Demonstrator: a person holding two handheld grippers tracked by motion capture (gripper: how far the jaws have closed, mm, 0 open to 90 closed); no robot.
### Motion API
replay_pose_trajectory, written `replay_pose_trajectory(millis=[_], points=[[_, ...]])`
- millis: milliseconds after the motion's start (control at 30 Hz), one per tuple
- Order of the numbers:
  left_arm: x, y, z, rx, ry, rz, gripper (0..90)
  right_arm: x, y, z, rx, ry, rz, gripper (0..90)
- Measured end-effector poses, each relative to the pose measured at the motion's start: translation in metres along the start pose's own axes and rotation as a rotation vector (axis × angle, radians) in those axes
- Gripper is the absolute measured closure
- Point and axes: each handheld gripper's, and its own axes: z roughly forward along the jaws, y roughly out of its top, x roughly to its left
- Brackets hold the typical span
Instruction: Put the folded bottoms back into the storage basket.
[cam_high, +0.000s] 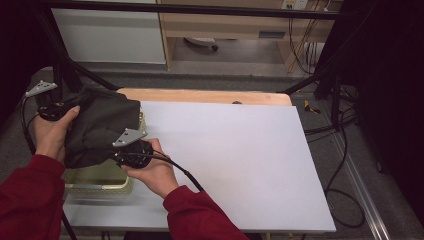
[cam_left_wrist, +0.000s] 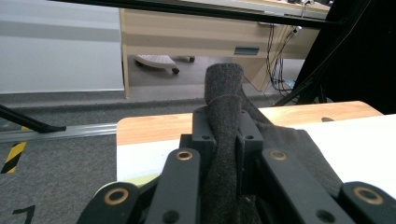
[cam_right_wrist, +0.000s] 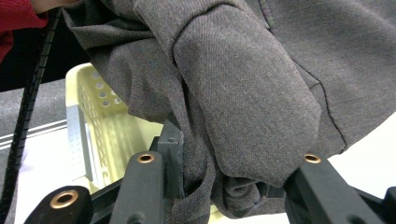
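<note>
A dark grey garment (cam_high: 102, 125) hangs bunched between both hands, over a pale yellow perforated basket (cam_high: 100, 182) at the table's left edge. My left gripper (cam_high: 67, 106) holds its far left side; in the left gripper view the jaws of that gripper (cam_left_wrist: 224, 122) are shut on an upright fold of the grey cloth (cam_left_wrist: 224, 84). My right gripper (cam_high: 125, 150) grips the near edge of the garment. In the right gripper view, the cloth (cam_right_wrist: 243, 93) is wadded between the jaws of that gripper (cam_right_wrist: 219, 179), and it drapes over and hides the right one. Below it lies the basket (cam_right_wrist: 98, 121).
A white board (cam_high: 225, 150) covers the wooden table (cam_high: 200, 95), bare to the right of the hands. Black frame bars (cam_high: 315, 80) stand at the back corners. Cables (cam_high: 345, 165) trail on the floor at the right. A desk (cam_high: 225, 25) stands beyond.
</note>
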Motion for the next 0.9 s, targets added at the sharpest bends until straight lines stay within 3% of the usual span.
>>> replay_pose_trajectory(millis=[500,900], points=[[0.008,0.001,0.004,0.031,0.022,-0.004,82.1,-0.003,0.006,0.007,0.009,0.002,-0.004,61.1],[0.017,-0.009,0.002,0.051,0.037,-0.022,82.1,0.002,0.005,0.015,0.026,0.019,-0.005,61.1]])
